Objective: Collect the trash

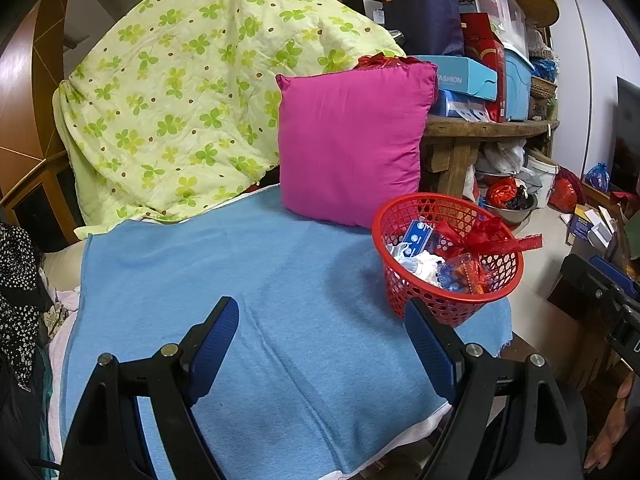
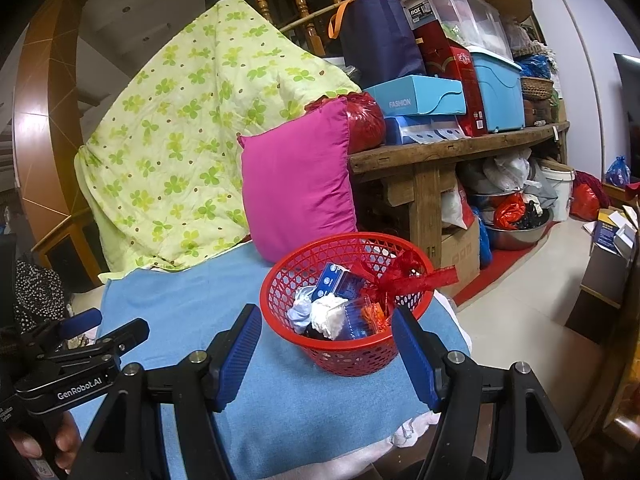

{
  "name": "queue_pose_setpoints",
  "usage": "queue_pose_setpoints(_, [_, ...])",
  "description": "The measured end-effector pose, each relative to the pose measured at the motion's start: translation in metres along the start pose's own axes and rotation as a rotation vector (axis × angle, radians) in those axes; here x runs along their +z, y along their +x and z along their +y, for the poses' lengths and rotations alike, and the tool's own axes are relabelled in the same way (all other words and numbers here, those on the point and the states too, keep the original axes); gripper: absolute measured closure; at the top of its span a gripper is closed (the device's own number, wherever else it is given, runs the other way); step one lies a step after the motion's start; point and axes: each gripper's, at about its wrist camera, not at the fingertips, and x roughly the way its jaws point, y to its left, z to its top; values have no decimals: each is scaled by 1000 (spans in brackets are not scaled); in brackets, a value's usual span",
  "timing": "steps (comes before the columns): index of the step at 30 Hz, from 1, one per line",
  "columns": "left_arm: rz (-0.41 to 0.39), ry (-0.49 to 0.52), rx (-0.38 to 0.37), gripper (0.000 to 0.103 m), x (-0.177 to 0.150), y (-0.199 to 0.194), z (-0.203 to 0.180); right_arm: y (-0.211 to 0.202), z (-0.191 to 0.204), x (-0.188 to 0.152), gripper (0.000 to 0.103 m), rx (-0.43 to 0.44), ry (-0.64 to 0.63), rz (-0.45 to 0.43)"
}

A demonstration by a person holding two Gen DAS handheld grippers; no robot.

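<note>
A red mesh basket (image 1: 420, 300) stands on the right end of the blue towel (image 1: 240, 288). It holds trash: a blue wrapper (image 1: 418, 236), white crumpled tissue (image 1: 420, 266), clear plastic and red ribbon (image 1: 496, 236). My left gripper (image 1: 322, 332) is open and empty, low over the towel, left of the basket. In the right wrist view my right gripper (image 2: 326, 336) is open and empty, its jaws either side of the basket's (image 2: 352, 356) near rim, above the tissue (image 2: 330, 314). The left gripper also shows there (image 2: 108, 326).
A magenta pillow (image 1: 352, 140) leans behind the basket, a green clover quilt (image 1: 192, 92) to its left. A wooden bench (image 2: 440, 148) with boxes and bins stands to the right, bags and a metal bowl (image 2: 516, 232) beneath. The tiled floor (image 2: 532, 292) lies right.
</note>
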Motion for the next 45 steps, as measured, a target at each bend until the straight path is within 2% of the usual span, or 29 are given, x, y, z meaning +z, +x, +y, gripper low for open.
queue_pose_setpoints(45, [-19, -3, -16, 18, 0, -8, 7, -2, 10, 2, 32, -29, -12, 7])
